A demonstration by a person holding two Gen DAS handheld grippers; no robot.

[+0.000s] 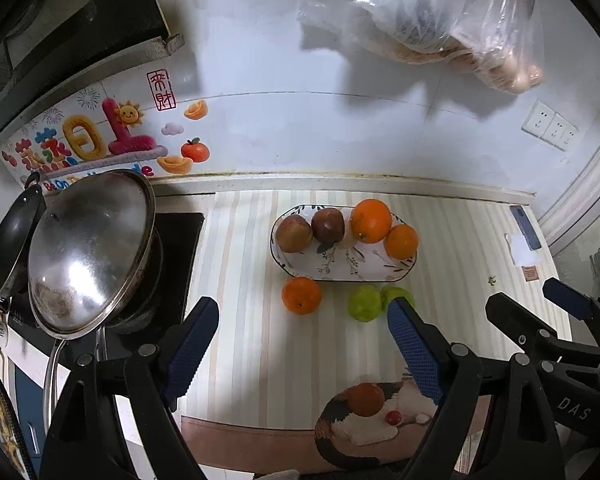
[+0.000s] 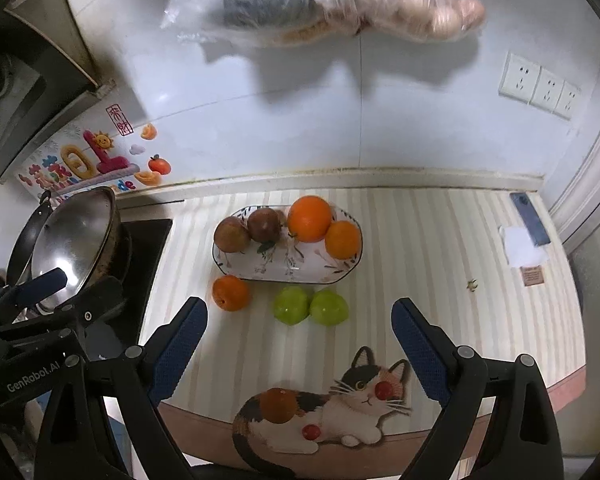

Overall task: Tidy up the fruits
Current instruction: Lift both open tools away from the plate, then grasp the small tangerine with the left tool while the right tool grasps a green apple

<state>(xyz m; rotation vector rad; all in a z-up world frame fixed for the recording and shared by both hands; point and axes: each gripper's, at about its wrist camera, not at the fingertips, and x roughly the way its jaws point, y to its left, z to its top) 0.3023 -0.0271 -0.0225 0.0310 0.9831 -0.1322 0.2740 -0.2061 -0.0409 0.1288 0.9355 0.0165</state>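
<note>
A patterned oval plate [image 1: 340, 270] [image 2: 260, 270] on the striped mat holds two oranges [image 1: 371, 221] [image 2: 309, 218] and two reddish-brown fruits [image 1: 294, 234] [image 2: 231, 234]. In front of it lie a loose orange [image 1: 301, 295] [image 2: 231, 293] and two green fruits [image 1: 365, 303] [image 2: 311, 305]. A dark orange fruit [image 2: 278, 405] and two small red fruits [image 2: 384, 389] lie on the cat picture near the front edge. My left gripper [image 1: 300, 348] is open and empty above the mat. My right gripper [image 2: 300, 344] is open and empty, just before the green fruits.
A wok with a steel lid [image 1: 88, 256] sits on the stove at the left. A phone and white paper [image 2: 526, 240] lie at the right. Plastic bags [image 2: 320, 0] hang on the wall above. Wall sockets [image 2: 540, 88] are at the right.
</note>
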